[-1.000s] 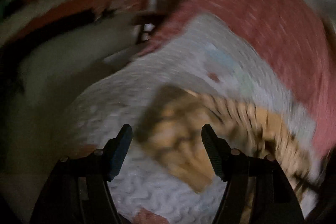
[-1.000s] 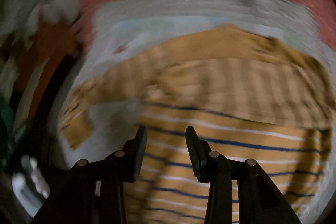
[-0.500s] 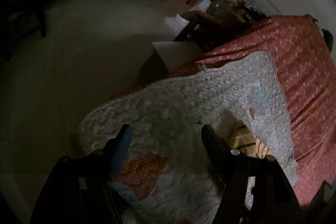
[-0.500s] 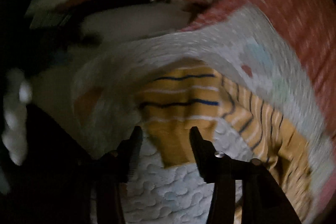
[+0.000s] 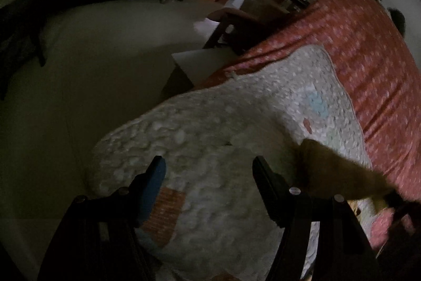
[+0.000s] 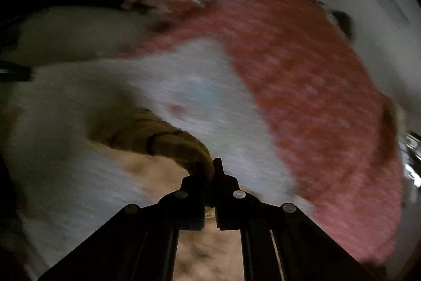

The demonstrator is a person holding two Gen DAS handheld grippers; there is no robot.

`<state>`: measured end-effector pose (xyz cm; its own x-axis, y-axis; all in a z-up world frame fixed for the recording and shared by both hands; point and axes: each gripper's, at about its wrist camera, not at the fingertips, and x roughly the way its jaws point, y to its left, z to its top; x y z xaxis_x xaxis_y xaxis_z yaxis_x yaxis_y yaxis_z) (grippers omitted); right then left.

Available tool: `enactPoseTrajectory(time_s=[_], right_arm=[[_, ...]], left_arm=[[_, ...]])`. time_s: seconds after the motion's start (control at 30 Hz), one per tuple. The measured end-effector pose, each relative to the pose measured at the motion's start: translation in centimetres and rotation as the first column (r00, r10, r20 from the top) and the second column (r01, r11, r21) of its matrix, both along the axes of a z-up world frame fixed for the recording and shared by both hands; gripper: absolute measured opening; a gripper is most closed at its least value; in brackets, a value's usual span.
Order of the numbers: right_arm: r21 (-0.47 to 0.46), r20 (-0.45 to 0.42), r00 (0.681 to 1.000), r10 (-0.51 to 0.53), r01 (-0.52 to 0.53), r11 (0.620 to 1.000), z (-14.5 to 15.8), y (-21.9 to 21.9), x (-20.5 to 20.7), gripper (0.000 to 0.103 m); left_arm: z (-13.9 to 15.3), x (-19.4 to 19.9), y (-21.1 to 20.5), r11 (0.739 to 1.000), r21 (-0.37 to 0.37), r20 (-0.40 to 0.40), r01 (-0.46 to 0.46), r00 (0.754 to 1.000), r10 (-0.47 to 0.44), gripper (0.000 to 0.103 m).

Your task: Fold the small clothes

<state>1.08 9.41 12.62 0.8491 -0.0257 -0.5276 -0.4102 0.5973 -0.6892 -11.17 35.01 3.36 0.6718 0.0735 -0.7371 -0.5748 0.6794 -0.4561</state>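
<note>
In the left wrist view, the left hand-held gripper [image 5: 209,173] was held wide apart and empty above a white quilted blanket [image 5: 200,138]. A blurred mustard-yellow garment [image 5: 339,170] was seen at its right, over the blanket. A red dotted bedspread [image 5: 368,65] lay beyond.

In the right wrist view, the right hand-held gripper [image 6: 213,170] was clamped on the garment [image 6: 158,138], whose fold was lifted off the blanket [image 6: 79,102].

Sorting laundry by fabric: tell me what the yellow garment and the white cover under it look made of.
Yellow garment: soft, matte cloth, probably knit; it bunches limply where the right tool pinches it. Blur hides the weave.
White cover: quilted fabric, likely cotton; puffy, stitched, pebbled surface with sewn-in patches.
</note>
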Motion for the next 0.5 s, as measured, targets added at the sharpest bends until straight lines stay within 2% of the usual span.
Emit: enactPoseTrajectory(time_s=[0.1,0.2,0.3,0.33,0.43,0.5], right_arm=[[-0.048,0.042,0.987,-0.158,0.159,0.986,1.1,-7.2,2.7,0.003],[-0.123,0.068,0.945,-0.319,0.325,0.938,-0.4,-15.4,4.8,0.003],[-0.194,0.082,0.880,-0.468,0.475,0.858,-3.3,-22.9,6.5,0.003],[-0.218,0.083,0.848,-0.523,0.528,0.821,-4.6,-25.7,7.2,0.003],[-0.241,0.066,0.785,-0.615,0.611,0.754,-6.8,-30.5,8.2,0.004],[-0.263,0.007,0.752,-0.660,0.638,0.724,-9.0,-32.6,7.8,0.009]], left_arm=[[0.4,1.0,-1.7,0.998,0.026,-0.001,0.051,0.999,-0.051,0.068],[0.7,2.0,-3.8,0.993,0.051,-0.005,0.103,0.995,-0.103,0.068],[0.9,3.1,-6.0,0.985,0.083,-0.019,0.154,0.988,-0.153,0.068],[0.9,3.4,-6.5,0.982,0.092,-0.023,0.166,0.986,-0.164,0.068],[0.9,4.3,-8.6,0.971,0.115,-0.041,0.210,0.978,-0.206,0.068],[0.9,4.9,-9.9,0.963,0.129,-0.054,0.238,0.971,-0.233,0.068]])
